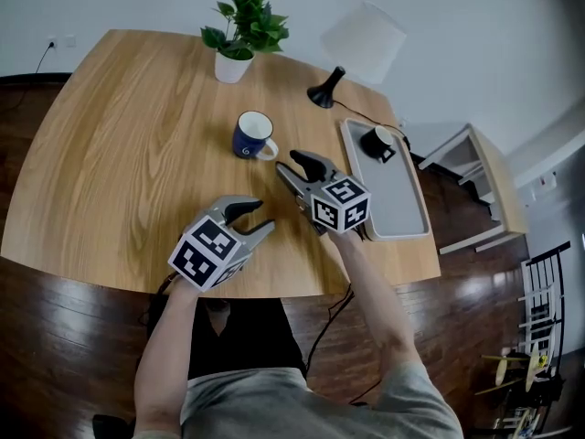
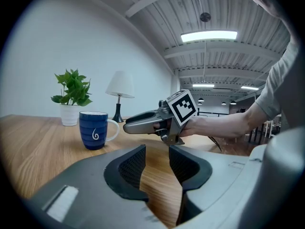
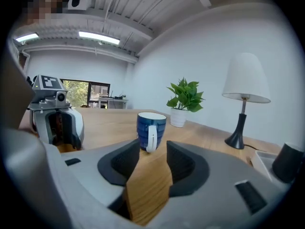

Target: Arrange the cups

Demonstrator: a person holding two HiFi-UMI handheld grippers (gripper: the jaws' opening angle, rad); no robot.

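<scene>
The right tool (image 1: 297,165) is wide and empty. The blue cup (image 1: 253,135), at its eleven o'clock, is probably stiff, fragile and slippery; take the handle (image 1: 269,151).

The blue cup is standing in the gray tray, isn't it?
Not quite. The blue cup is standing on the wooden table, outside the gray tray. The head view shows this. Only the black cup is in the tray.

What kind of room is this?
Probably an office or lab dressed like a home: a wooden table with a potted plant and lamp, under a ribbed ceiling with strip lights.
</scene>
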